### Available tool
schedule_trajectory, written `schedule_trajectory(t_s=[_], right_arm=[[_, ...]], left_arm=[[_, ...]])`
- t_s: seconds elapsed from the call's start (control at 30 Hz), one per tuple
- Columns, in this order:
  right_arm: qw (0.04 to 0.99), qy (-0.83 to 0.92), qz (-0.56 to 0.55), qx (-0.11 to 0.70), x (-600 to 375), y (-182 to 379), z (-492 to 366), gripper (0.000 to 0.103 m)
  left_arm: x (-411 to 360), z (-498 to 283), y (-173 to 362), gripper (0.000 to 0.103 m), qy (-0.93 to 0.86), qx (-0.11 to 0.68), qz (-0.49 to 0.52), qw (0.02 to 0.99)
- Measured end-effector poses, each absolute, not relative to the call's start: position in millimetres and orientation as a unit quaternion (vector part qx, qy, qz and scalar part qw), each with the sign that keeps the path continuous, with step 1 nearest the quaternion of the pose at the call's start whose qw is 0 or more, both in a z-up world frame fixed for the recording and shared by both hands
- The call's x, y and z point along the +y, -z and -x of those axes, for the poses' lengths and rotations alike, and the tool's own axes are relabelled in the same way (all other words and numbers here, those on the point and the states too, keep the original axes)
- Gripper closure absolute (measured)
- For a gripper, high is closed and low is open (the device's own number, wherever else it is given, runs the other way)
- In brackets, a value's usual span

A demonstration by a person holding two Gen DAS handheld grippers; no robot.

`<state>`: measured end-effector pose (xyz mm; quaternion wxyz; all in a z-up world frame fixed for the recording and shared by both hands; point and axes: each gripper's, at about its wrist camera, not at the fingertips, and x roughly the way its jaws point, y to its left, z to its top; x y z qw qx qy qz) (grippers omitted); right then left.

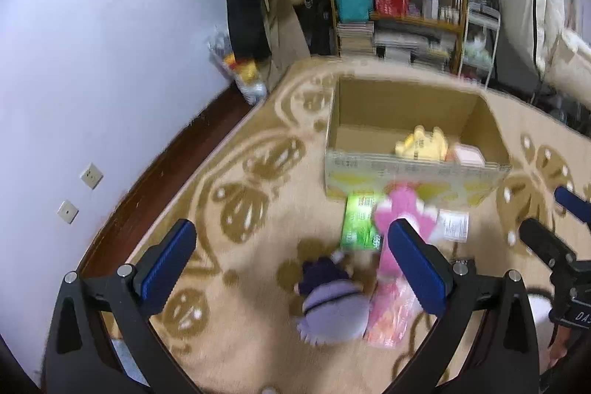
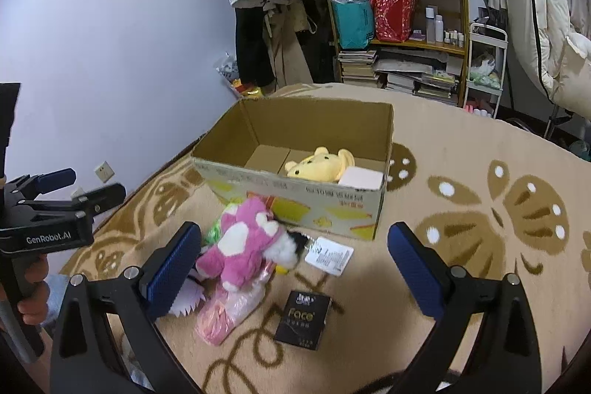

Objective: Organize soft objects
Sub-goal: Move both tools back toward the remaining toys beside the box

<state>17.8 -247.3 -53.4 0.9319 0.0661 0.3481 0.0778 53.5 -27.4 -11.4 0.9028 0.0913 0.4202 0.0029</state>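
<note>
Right wrist view shows the patterned rug (image 2: 461, 143) under an open cardboard box (image 2: 295, 198) holding a yellow plush (image 2: 319, 167); just before it lies a pink plush (image 2: 242, 246). Both the left gripper (image 1: 295, 263) and right gripper (image 2: 295, 263) hover with fingers spread apart, empty; a purple plush (image 1: 332, 309) lies between the left one's fingers.

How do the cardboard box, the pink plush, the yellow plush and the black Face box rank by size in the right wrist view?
1. Cardboard box
2. Pink plush
3. Yellow plush, partly hidden by the box wall, so it may be as big as the pink one
4. Black Face box
</note>
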Motion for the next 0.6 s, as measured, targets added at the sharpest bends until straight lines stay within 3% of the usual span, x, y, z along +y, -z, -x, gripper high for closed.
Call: schedule_trajectory(t_s=[0.6], right_arm=[[0.888,-0.06,-0.09,0.446,-243,104,-34,0.0]], left_arm=[[-31,-64,69,0.0,-0.003,0.516,-0.099,0.851]])
